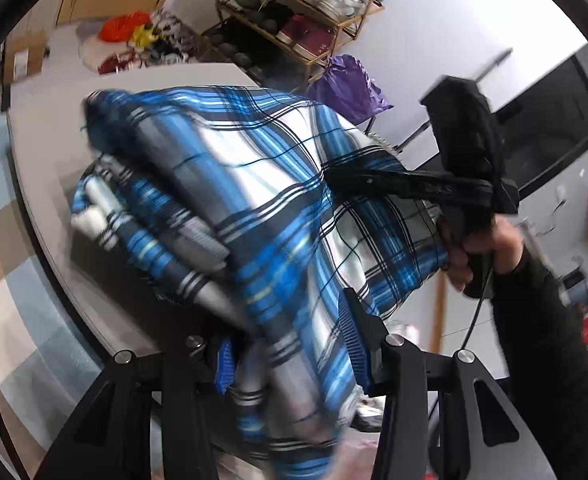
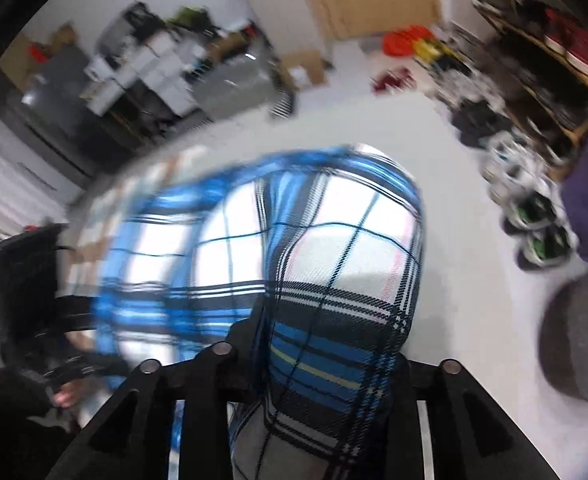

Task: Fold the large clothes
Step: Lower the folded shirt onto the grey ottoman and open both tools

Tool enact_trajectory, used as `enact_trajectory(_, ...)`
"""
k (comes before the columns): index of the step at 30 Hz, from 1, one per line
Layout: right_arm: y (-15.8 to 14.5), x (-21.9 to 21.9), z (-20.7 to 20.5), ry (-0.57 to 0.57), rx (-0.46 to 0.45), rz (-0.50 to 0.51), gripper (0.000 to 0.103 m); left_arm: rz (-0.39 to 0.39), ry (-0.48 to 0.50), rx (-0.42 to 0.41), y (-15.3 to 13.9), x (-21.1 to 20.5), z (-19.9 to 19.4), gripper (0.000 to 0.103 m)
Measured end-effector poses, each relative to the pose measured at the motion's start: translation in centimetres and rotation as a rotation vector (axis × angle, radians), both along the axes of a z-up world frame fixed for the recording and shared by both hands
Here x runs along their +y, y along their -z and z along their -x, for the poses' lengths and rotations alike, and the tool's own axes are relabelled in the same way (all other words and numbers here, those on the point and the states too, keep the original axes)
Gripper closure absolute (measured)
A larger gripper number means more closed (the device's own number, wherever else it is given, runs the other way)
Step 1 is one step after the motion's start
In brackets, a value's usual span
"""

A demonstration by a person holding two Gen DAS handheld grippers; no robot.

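Note:
A large blue, white and black plaid garment [image 1: 254, 208] hangs bunched in the air above a white table [image 1: 38, 168]. My left gripper [image 1: 290, 344] is shut on a gathered edge of it, with cloth between the blue-ribbed pads [image 1: 350, 340]. My right gripper [image 1: 334, 176] shows in the left wrist view, held by a hand [image 1: 478, 248], its fingers clamped on the garment's far edge. In the right wrist view the plaid garment [image 2: 326, 280] drapes over my right gripper [image 2: 318, 364] and hides its fingertips. The other gripper [image 2: 34, 292] shows blurred at the left.
A shoe rack [image 1: 306, 12] stands against the back wall, with a purple bag [image 1: 350, 84] beside it. Red and yellow items [image 1: 130, 28] lie on the floor. Shoes [image 2: 530, 216] and a grey pouf [image 2: 582, 340] sit on the white floor. Cluttered shelves [image 2: 142, 64] stand at the back.

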State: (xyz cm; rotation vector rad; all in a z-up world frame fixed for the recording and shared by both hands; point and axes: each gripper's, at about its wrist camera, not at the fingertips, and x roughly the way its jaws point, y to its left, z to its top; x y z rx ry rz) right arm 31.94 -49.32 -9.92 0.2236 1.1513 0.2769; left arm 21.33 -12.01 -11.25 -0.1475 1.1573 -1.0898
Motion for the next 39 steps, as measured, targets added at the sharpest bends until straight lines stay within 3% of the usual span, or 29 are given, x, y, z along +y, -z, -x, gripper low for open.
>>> enact_trajectory(3, 0.8, -0.6, -0.5, 0.020, 0.016, 0.035, 0.065, -0.037, -0.016, -0.034, 0.1, -1.1, -0.6, 0.064)
enact_trajectory(7, -0.5, 0.1, 0.4, 0.011, 0.016, 0.068, 0.059, -0.087, -0.055, 0.028, 0.9, 1.0, -0.8, 0.064)
enact_trajectory(10, -1.1, 0.5, 2.2, 0.005, 0.034, 0.122, 0.056, -0.121, -0.091, 0.021, 0.3, 3.0, -0.4, 0.063)
enact_trajectory(12, -1.5, 0.9, 3.1, 0.014, 0.041, 0.190, 0.050, -0.165, -0.126, -0.017, -0.6, 4.4, 0.5, 0.063)
enact_trajectory(13, -1.6, 0.9, 3.0, 0.027, 0.034, 0.233, 0.041, -0.148, -0.126, -0.029, -1.3, 4.8, 1.0, 0.063)
enact_trajectory(14, -2.3, 1.1, 3.7, 0.051, 0.003, 0.318, 0.032, -0.120, -0.112, -0.031, -1.9, 4.8, 1.4, 0.063)
enact_trajectory(16, -3.5, 0.9, 4.6, 0.123, -0.089, 0.404, 0.028, -0.119, -0.096, -0.035, -2.6, 4.7, 2.2, 0.063)
enact_trajectory(19, -3.3, 0.2, 4.1, 0.192, -0.071, 0.317, 0.028, -0.127, -0.095, -0.053, -2.8, 4.4, 3.3, 0.063)
enact_trajectory(23, -3.0, 1.3, 4.5, 0.235, 0.015, 0.418, 0.028, -0.164, -0.081, -0.102, -3.3, 3.2, 3.4, 0.063)
enact_trajectory(25, -3.6, 1.2, 6.1, 0.290, 0.029, 0.423, 0.028, -0.255, -0.063, -0.234, -4.2, 1.2, 3.6, 0.063)
enact_trajectory(27, -3.7, 0.7, 8.8, 0.343, 0.025, 0.388, 0.020, -0.233, -0.044, -0.307, -4.8, 0.2, 3.7, 0.063)
enact_trajectory(29, -2.6, -0.1, 11.1, 0.384, 0.041, 0.327, 0.014, -0.198, 0.017, -0.291, -5.1, -1.5, 3.5, 0.062)
enact_trajectory(32, -0.3, -0.3, 12.4, 0.379, 0.082, 0.192, 0.016, -0.247, 0.081, -0.222, -3.2, -4.8, 1.8, 0.062)
enact_trajectory(36, 1.2, -0.2, 10.9, 0.370, 0.027, 0.150, 0.018, -0.399, 0.096, -0.226, -0.1, -7.0, 0.2, 0.062)
enact_trajectory(39, 2.0, -0.3, 8.3, 0.396, 0.062, 0.142, 0.018, -0.408, 0.108, -0.215, 0.7, -7.4, -0.6, 0.062)
